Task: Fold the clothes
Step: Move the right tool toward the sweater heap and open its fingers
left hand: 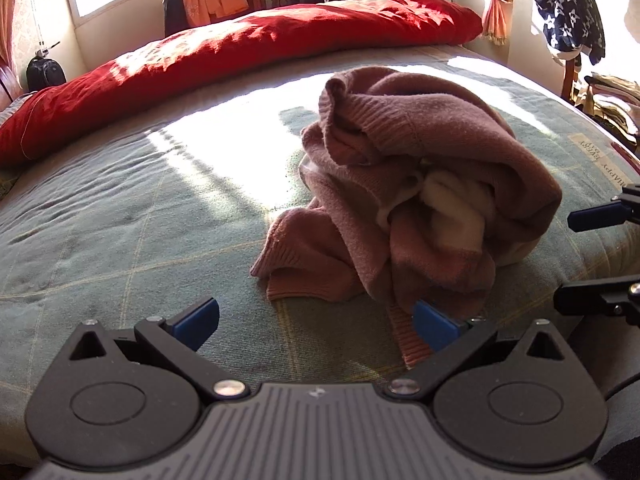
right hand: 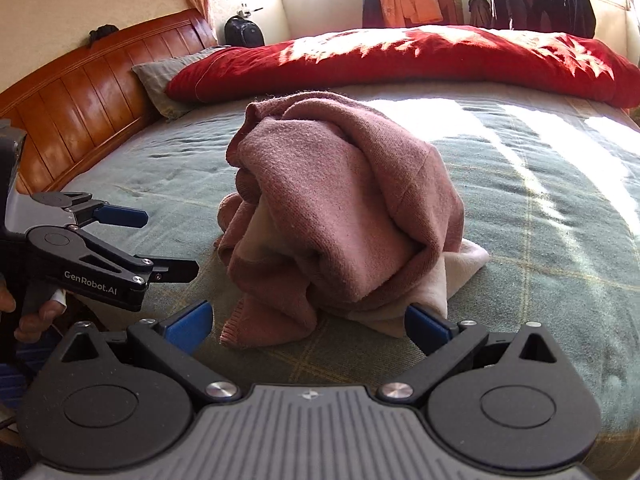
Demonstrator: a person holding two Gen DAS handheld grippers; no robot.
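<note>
On the green plaid bedspread [left hand: 120, 216] a dusty-pink knit sweater [left hand: 420, 184] sat bunched in a tall heap, with cream fabric showing in its folds. Landmark taken as this sweater. One ribbed hem trailed off the heap toward the left gripper [left hand: 316, 324]; that gripper's jaws stood wide apart, holding nothing. Its right blue pad lay just beside the trailing ribbed edge; whether pad and fabric touched could not be told.

Right gripper [right hand: 308, 326] faced the sweater from the other side, jaws likewise spread wide and empty, blue pads just short of the heap's lower edge. From the right wrist camera the cream fabric poked out at the heap's base on the right.

Each gripper appeared in the other's view: the right one at the right edge of the left view, the left one at the left edge of the right view, with fingers [right hand: 44, 312] of a hand on its handle.

Beyond the sweater lay a long red quilt [left hand: 240, 52]; a wooden headboard [right hand: 80, 92] stood left of it. Sunlight fell in bright bands across the bedspread behind the heap.
</note>
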